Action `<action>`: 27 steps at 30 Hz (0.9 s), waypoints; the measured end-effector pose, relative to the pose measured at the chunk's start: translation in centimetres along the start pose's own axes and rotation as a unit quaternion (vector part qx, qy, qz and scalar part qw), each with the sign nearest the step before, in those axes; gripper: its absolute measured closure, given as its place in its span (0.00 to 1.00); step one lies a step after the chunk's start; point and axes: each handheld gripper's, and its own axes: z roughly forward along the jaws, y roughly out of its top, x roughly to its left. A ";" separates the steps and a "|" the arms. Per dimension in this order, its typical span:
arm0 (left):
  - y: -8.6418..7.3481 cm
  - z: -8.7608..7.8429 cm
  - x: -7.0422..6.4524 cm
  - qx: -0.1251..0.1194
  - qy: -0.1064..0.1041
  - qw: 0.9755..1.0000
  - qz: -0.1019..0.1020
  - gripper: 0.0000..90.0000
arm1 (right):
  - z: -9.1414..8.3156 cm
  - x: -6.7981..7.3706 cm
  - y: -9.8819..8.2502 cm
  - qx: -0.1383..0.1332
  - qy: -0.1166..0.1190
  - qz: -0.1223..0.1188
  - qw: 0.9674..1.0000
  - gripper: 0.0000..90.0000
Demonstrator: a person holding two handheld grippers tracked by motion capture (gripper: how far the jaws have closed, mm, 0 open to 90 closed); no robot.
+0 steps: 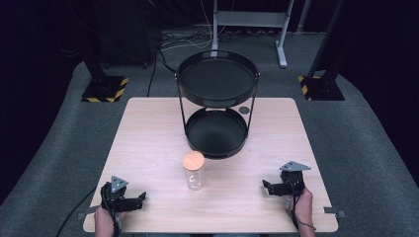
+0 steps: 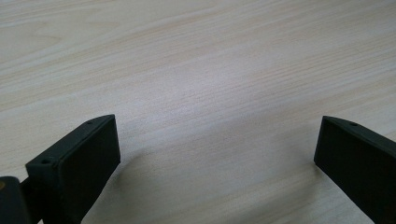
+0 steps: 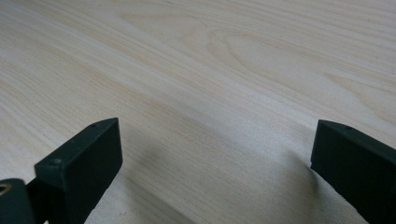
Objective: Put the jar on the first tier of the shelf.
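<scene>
Both grippers are black. The left gripper (image 1: 140,199) and the right gripper (image 1: 267,186) each carry a grey three-cornered plate on top — pale against the dark body. A black cable trails from each. In the gripper views the jaws are flat matte-black blocks, squared at the tips, with small screw holes along their top edges.

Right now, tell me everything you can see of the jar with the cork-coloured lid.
The jar is a small, clear cylinder, glass or plastic by its look, closed with a round flat lid of cork or light wood. It looks empty, though that is hard to tell. It stands upright on the wooden table, near the middle, just in front of the black two-tier tray stand and apart from it. Nothing but the table touches it; both grippers rest well away at the near edge.
</scene>
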 end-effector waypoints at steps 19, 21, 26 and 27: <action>0.2 -0.2 -1.4 -0.012 -0.003 1.000 0.009 0.00 | 0.0 -0.2 0.0 -0.003 0.011 0.006 1.000 0.01; 0.3 -0.2 -1.6 -0.014 -0.003 1.000 0.010 0.00 | 0.0 -0.2 0.0 -0.005 0.011 0.006 1.000 0.01; 0.5 -0.3 -2.2 -0.018 -0.008 1.000 0.014 0.00 | 0.0 -0.3 0.0 -0.004 0.011 0.009 1.000 0.01; 0.6 -0.3 -2.3 -0.018 -0.010 1.000 0.016 0.00 | 0.0 -0.3 0.0 -0.004 0.010 0.009 1.000 0.01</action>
